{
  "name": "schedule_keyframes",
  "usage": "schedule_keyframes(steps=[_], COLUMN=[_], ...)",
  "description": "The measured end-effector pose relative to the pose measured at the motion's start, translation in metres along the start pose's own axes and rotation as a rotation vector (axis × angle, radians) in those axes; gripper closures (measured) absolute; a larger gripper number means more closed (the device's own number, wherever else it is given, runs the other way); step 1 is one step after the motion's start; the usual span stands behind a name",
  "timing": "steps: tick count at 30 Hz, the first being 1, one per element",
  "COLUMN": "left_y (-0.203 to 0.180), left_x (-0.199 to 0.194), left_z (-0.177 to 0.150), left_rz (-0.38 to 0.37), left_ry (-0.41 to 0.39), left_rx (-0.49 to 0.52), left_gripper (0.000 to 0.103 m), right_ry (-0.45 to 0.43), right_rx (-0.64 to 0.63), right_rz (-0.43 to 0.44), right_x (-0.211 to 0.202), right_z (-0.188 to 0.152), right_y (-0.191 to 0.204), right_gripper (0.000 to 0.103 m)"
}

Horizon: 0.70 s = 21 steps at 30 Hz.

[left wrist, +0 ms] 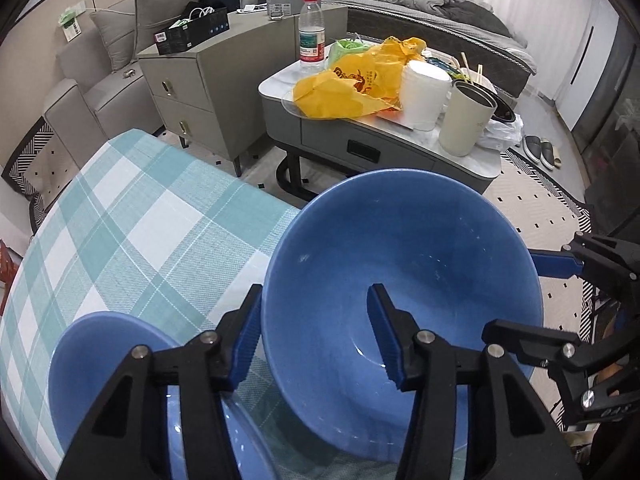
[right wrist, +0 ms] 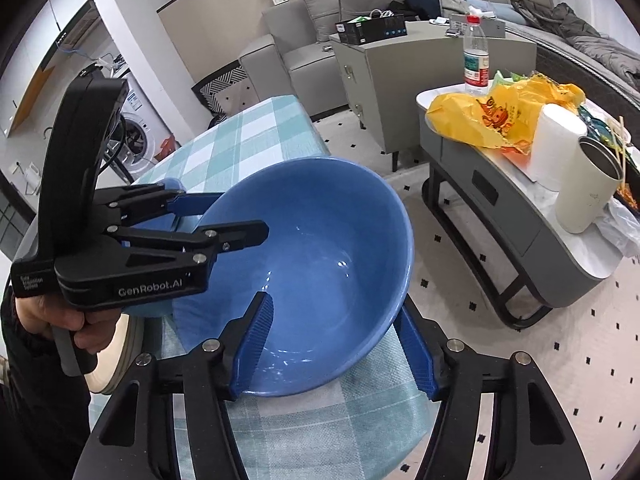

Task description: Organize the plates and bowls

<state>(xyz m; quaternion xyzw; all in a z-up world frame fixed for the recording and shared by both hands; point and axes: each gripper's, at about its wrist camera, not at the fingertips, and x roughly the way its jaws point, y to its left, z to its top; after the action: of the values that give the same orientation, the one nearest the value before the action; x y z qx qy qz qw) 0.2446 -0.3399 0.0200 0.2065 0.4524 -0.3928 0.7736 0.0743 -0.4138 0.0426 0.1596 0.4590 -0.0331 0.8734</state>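
Note:
A large blue bowl (left wrist: pixel 420 248) (right wrist: pixel 320 240) sits tilted at the corner of the plaid-cloth table (left wrist: pixel 140 220), reaching past its edge. My left gripper (left wrist: pixel 316 340) straddles the bowl's near wall, one finger outside the rim and one inside, and its pads look pressed on it. From the opposite side my right gripper (right wrist: pixel 336 346) spans the wall the same way, and it shows in the left wrist view too (left wrist: pixel 510 296). The left gripper (right wrist: pixel 240 218) appears at the bowl's far rim in the right wrist view. A smaller blue bowl (left wrist: pixel 92 360) rests beside the big one.
A grey coffee table (left wrist: pixel 360 136) (right wrist: pixel 500 200) stands close beyond the table edge, crowded with a yellow bag (left wrist: pixel 352 84), a water bottle (left wrist: pixel 312 32), a white cup (left wrist: pixel 424 96) and a beige tumbler (left wrist: pixel 464 120). A grey nightstand (left wrist: pixel 188 92) and sofa stand behind. A hand (right wrist: pixel 76 320) holds the left gripper's handle.

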Motion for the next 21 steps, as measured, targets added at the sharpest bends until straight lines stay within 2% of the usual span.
schedule_keyframes(steps=[10,13,21], left_y=[-0.014,-0.016,-0.014], left_x=[-0.006,-0.007,-0.017], left_z=[-0.009,-0.013,-0.027], left_rz=[-0.043,-0.033,-0.045], left_ry=[-0.003,-0.004,0.003], left_rx=[-0.005,-0.004,-0.027], left_gripper=[0.052,0.051,0.051], right_ry=[-0.015,-0.029,-0.040], right_rx=[0.035,0.045,0.049], right_rz=[-0.024,-0.029,-0.036], right_x=[-0.008,-0.012,-0.016], right_z=[-0.005,-0.006,-0.007], right_y=[-0.015,-0.017,-0.021], right_gripper=[0.039,0.044,0.045])
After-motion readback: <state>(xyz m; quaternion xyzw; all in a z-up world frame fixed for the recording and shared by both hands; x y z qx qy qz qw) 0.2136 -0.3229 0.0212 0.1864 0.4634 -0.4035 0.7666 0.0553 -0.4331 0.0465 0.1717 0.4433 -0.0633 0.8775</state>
